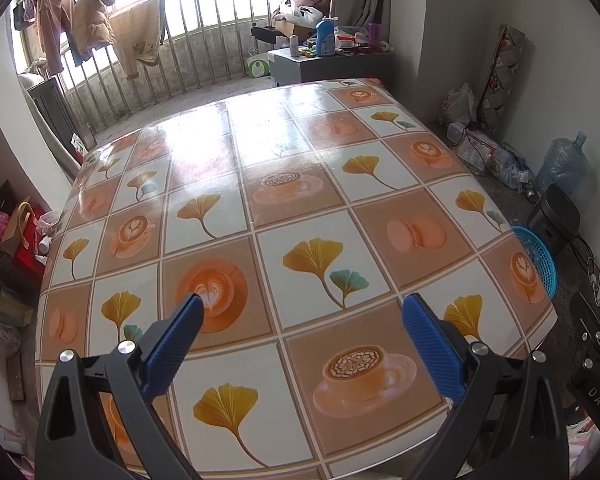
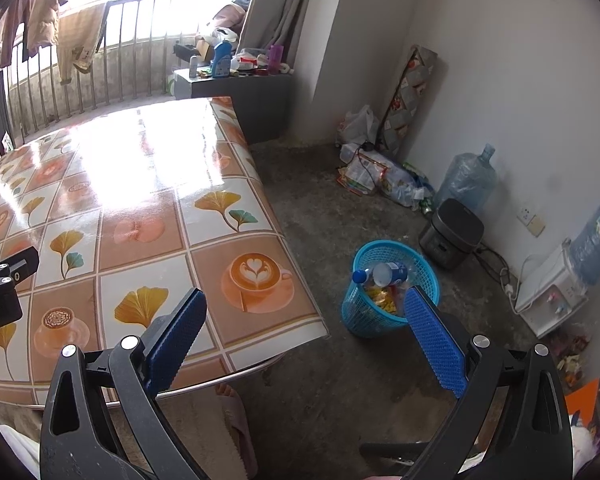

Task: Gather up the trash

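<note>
While both claws gape empty, left claw (image 1: 302, 304) over table (image 1: 300, 184), right claw (image 2: 306, 298) past its edge, basket (image 2: 364, 320) beyond.

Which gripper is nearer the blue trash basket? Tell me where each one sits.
Right. The right gripper hangs off the table's corner, with the blue basket just ahead on the floor. The left gripper is over the table, the basket past its right edge.

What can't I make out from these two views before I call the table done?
- Blue basket: the right tool's finger covers its near right side, and lower contents sit under the plastic bottle.
- Table: glare washes out the far part in both views; the near edge is cut off behind the left tool.
- Floor litter by the wall: too small to identify.
</note>
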